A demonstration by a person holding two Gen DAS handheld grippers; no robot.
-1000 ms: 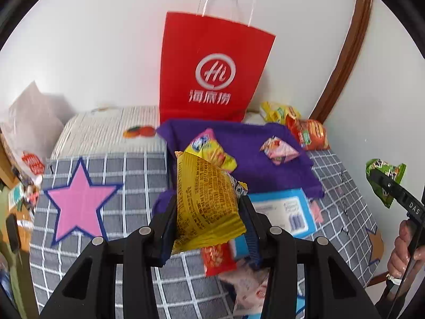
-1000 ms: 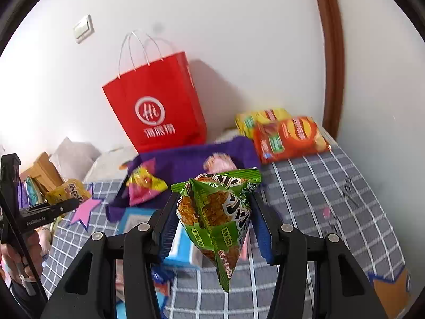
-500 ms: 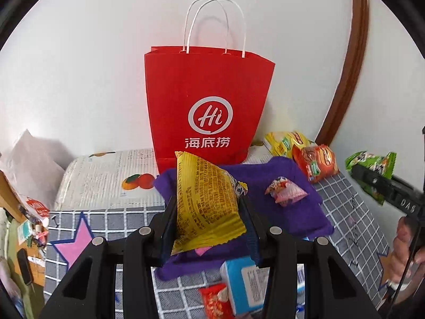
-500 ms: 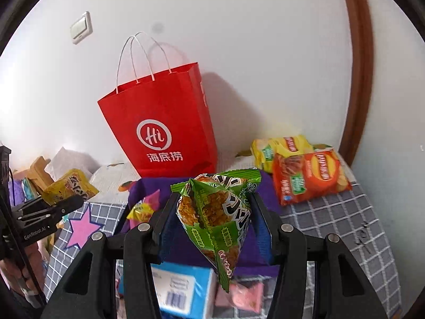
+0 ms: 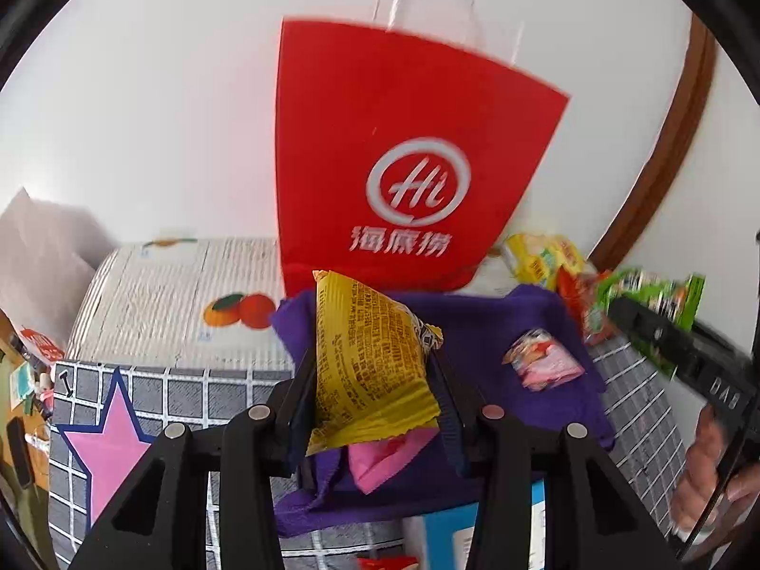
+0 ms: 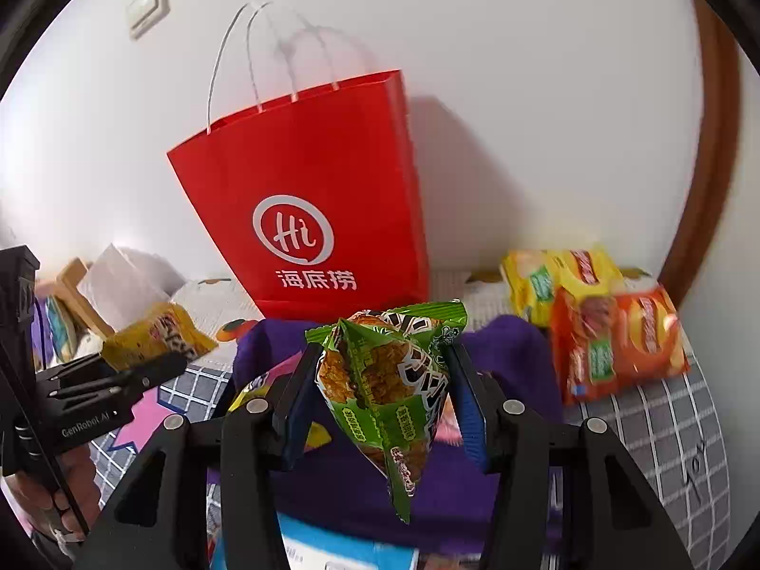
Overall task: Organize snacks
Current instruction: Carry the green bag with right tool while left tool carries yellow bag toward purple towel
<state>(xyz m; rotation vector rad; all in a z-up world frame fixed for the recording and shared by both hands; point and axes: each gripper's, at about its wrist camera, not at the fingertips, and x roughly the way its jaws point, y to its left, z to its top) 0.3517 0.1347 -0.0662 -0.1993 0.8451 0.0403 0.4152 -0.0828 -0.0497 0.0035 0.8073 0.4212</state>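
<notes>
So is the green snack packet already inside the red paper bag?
No, the green snack packet is clamped in the right tongs, in front of the red paper bag.

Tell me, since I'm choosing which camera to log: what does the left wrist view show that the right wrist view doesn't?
Only the left wrist view shows the pink star on the checked cover and the print on the yellow packet shut in the left gripper. Only the right wrist view shows the wall switch and the whole orange chip bag. Both show the red paper bag, the purple cloth and the green packet shut in the right gripper.
</notes>
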